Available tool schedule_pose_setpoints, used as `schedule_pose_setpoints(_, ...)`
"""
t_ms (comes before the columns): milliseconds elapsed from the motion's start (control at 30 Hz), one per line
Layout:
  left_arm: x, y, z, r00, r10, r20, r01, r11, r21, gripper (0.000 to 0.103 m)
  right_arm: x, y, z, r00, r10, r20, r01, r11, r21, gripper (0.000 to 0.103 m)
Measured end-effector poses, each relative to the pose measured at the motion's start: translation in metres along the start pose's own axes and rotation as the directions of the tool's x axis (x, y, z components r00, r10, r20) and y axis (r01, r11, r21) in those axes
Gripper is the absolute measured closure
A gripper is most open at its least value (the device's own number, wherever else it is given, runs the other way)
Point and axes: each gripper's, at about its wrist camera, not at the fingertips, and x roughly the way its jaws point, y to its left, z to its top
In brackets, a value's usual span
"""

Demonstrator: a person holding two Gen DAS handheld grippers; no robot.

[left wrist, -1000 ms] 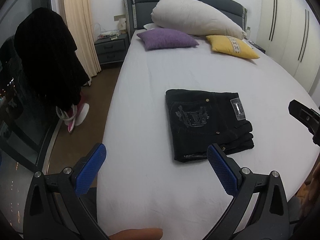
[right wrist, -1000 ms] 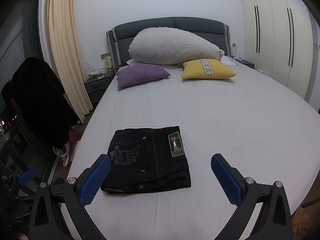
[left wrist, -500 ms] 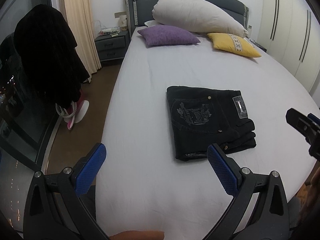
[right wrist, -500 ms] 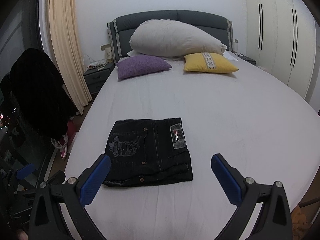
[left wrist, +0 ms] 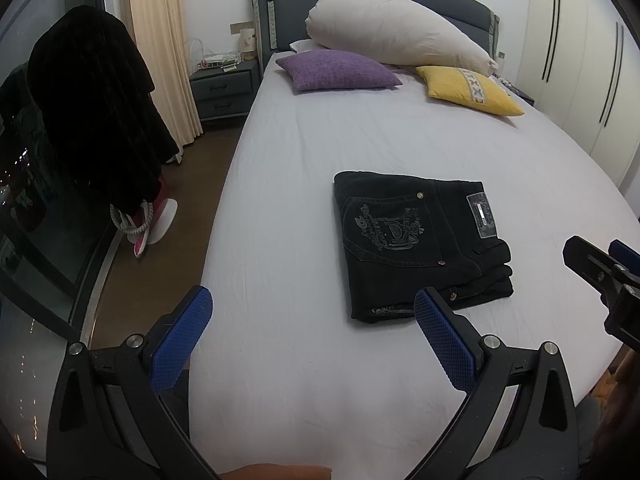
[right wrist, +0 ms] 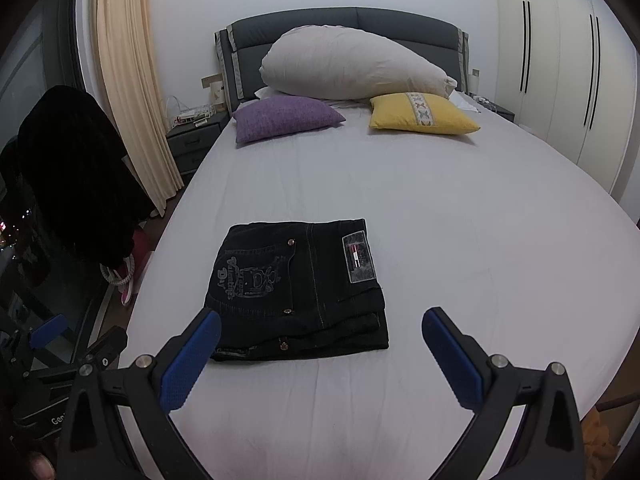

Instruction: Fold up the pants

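The black pants [left wrist: 416,240] lie folded into a compact rectangle on the white bed sheet [left wrist: 288,208], back pocket and label up. They also show in the right wrist view [right wrist: 296,288]. My left gripper [left wrist: 312,320] is open and empty, held above the sheet in front of the pants. My right gripper [right wrist: 320,336] is open and empty, held just in front of the pants' near edge. Part of the right gripper [left wrist: 600,268] shows at the right edge of the left wrist view.
A purple cushion [right wrist: 286,116], a yellow cushion [right wrist: 420,114] and a large white pillow [right wrist: 352,66] lie at the headboard. A nightstand [left wrist: 224,88] and dark clothes on a stand [left wrist: 92,108] are left of the bed. White wardrobes [right wrist: 560,72] stand right.
Both grippers have drawn back a little and risen, so the folded pants sit slightly farther away. The pants have not moved.
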Motion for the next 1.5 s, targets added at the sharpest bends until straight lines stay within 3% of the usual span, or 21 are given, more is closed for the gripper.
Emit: schedule_pose_setpoints(1500,0.005,-0.003,-0.003,1.0,-0.005,-0.019,0.005,1.0,-0.008,0.0,0.008,-0.001,-0.009,1.0,0.014,-0.026,-0.014,1.0,-0.007,0.0)
